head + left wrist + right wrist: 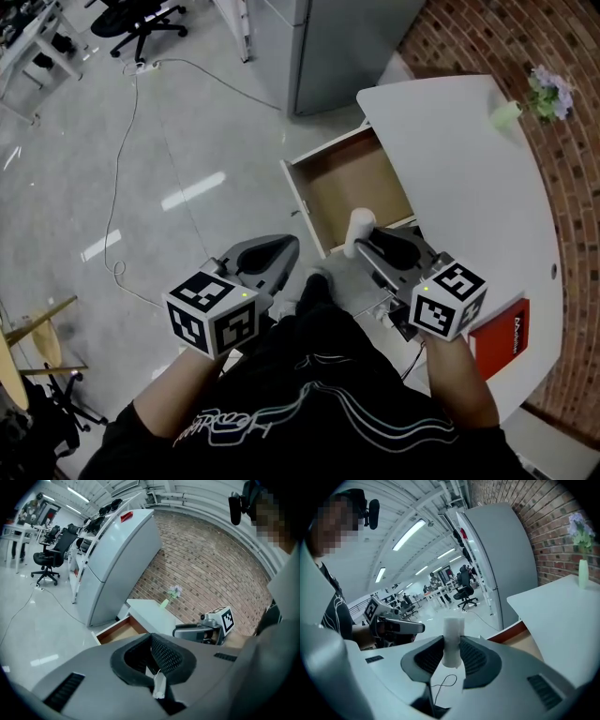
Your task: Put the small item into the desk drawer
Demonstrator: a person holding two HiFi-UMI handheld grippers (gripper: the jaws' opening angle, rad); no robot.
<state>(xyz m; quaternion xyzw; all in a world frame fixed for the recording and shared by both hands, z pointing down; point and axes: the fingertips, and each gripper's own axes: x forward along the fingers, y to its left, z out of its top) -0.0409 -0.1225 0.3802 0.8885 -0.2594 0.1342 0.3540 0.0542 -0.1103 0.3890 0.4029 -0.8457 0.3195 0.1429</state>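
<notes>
Pale glossy floor with a trailing cable [127, 150], brick wall behind a white desk [469, 159]. Wooden drawer [356, 183] pulled out of the desk, bare inside. At the drawer's near corner by the desk edge, seen from the head view: right gripper [451, 645], pads pressed on both sides of a small white cylinder [360, 228], held upright and not inside the drawer. Nearer than the drawer's front panel, over the floor: left gripper [286, 248], jaws together, nothing between them. Beyond the drawer, on the desk's far end, a vase of flowers [530, 101]; nearer than the drawer, at the desk's edge, a red book [500, 337].
</notes>
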